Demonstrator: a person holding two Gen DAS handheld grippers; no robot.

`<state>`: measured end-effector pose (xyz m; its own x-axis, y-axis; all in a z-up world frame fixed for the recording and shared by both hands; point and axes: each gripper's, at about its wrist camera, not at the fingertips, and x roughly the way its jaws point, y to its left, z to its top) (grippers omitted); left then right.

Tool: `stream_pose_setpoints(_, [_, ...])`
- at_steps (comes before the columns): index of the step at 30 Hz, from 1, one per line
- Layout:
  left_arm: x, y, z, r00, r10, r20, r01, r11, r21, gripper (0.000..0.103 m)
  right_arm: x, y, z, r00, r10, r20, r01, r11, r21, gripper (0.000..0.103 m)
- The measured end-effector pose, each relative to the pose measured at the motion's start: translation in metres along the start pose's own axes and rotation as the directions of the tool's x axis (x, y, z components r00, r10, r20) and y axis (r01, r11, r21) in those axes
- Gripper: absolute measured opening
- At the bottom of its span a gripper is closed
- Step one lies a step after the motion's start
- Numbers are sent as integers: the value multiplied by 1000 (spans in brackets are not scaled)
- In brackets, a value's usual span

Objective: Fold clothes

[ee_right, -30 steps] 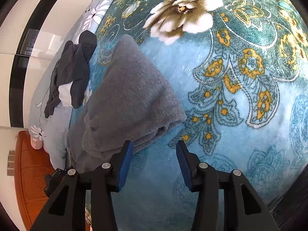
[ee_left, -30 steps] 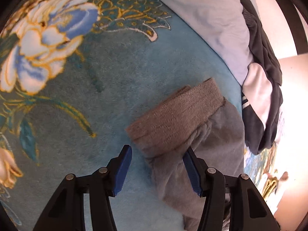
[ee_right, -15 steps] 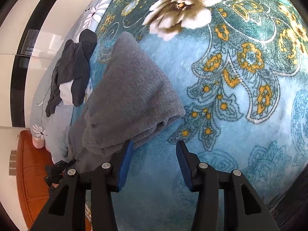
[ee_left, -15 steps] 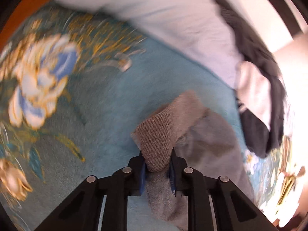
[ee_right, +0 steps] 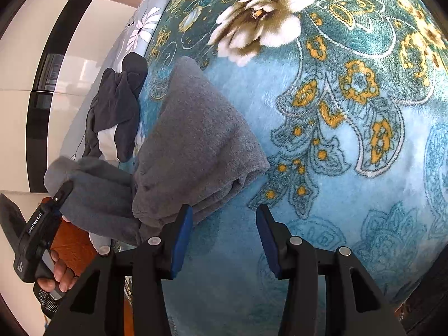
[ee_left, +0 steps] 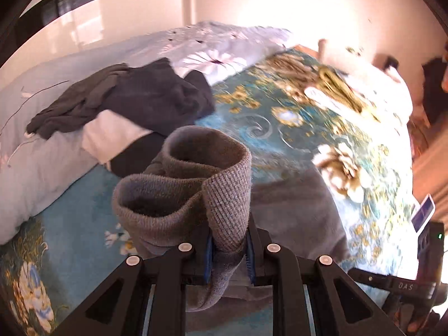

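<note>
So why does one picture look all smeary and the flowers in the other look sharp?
Left wrist view: the floral blanket is streaked with motion blur and the wall behind glares white, though the grey ribbed cuff in the left gripper stays crisp. Right wrist view: steady and sharp, with the blanket's flowers clear. Both fisheye views bulge the bed into a dome.

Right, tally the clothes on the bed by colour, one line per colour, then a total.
Grey: 1, the grey garment, its ribbed cuff pinched in the left gripper.
Dark charcoal: 1, the dark crumpled garment.
White: 1, the white piece under it, possibly part of it.
Total: 3
</note>
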<state>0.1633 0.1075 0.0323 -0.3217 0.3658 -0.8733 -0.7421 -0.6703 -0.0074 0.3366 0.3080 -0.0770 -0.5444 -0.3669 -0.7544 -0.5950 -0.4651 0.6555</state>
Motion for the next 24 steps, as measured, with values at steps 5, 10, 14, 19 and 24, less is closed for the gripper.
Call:
stream_pose_setpoints(5, [56, -48, -24, 985, 10, -173, 6, 996, 94, 21, 1, 0, 1, 1000, -10, -2, 10, 1000, -2, 48])
stream_pose_setpoints(10, [47, -40, -29, 963, -136, -231, 148, 988, 37, 58, 2, 0, 1, 1000, -22, -9, 22, 1000, -3, 49])
stream_pose_setpoints(14, [24, -20, -24, 947, -244, -208, 238, 970, -54, 58, 5, 1, 1, 999, -36, -25, 36, 999, -13, 49])
stream_pose_setpoints(19, [-3, 43, -14, 975, -196, -109, 175, 968, -179, 66, -2, 9, 3, 999, -39, 3, 39, 998, -42, 48])
stream_pose_setpoints(24, [32, 107, -26, 970, -66, -234, -23, 933, -359, 66, 7, 65, 6, 1000, 3, -18, -8, 970, -245, 48])
